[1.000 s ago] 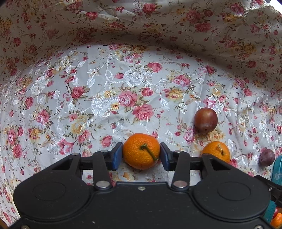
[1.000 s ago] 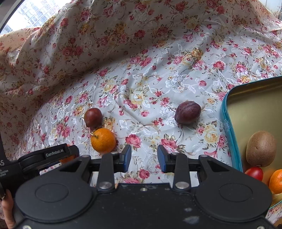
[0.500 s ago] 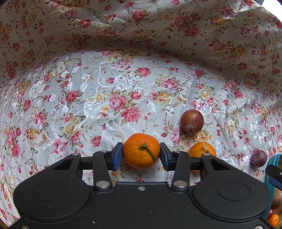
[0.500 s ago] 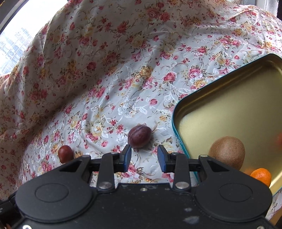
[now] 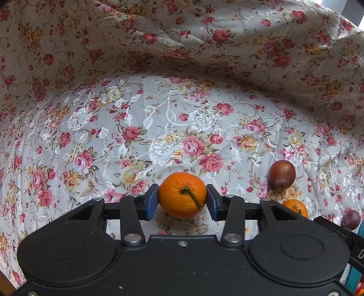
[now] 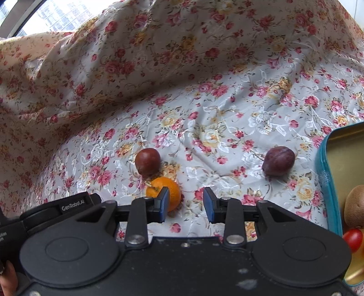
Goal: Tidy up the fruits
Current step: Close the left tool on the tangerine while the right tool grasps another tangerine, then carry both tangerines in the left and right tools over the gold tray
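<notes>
My left gripper (image 5: 182, 200) is shut on an orange tangerine (image 5: 182, 195) with a green stem, its blue pads pressing on both sides. To its right on the floral cloth lie a red-brown plum (image 5: 282, 174), a second tangerine (image 5: 295, 208) and a dark purple plum (image 5: 351, 219). My right gripper (image 6: 186, 206) stands open with only cloth between its fingers. The second tangerine (image 6: 163, 193) lies just behind its left finger, below the red-brown plum (image 6: 147, 161). The purple plum (image 6: 278, 161) lies further right, beside the teal tin tray (image 6: 327, 182).
The tray holds a kiwi (image 6: 355, 206) and a cherry tomato (image 6: 352, 236). The other gripper's black body (image 6: 72, 205) shows at the lower left of the right wrist view. The floral cloth (image 6: 204, 68) rises in folds at the back, with a window (image 6: 56, 13) beyond.
The right gripper swung right toward the tray, then back left, and now stands by the second tangerine. The left gripper keeps its hold on the tangerine and has shifted a little.
</notes>
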`<state>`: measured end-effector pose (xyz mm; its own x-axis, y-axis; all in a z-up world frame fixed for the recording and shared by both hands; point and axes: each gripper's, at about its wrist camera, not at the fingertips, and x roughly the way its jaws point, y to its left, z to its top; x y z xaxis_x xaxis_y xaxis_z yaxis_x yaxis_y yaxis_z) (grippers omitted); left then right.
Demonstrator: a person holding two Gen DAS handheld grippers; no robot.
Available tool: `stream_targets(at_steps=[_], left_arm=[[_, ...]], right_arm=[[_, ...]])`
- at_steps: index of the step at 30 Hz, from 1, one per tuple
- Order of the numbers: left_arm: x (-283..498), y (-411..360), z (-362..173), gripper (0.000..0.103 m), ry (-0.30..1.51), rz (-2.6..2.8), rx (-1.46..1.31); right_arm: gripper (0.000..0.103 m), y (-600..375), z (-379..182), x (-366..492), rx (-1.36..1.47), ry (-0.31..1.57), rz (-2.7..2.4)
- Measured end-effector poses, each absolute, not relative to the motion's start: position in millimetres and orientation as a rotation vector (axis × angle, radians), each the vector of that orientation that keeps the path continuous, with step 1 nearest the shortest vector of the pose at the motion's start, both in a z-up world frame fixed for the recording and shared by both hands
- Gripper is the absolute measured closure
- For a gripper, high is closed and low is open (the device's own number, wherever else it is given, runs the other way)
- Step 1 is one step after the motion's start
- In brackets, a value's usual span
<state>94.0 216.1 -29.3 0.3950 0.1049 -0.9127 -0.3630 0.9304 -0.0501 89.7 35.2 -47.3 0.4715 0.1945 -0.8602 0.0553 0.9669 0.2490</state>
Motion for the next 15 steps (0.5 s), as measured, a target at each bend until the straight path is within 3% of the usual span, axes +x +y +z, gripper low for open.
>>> stream_targets(at_steps=[15], left_arm=[[87,252,-34,0.052,1.138,0.321,-0.311]], right_arm=[[0.064,74,-74,115,0.321,1.109,0.091]])
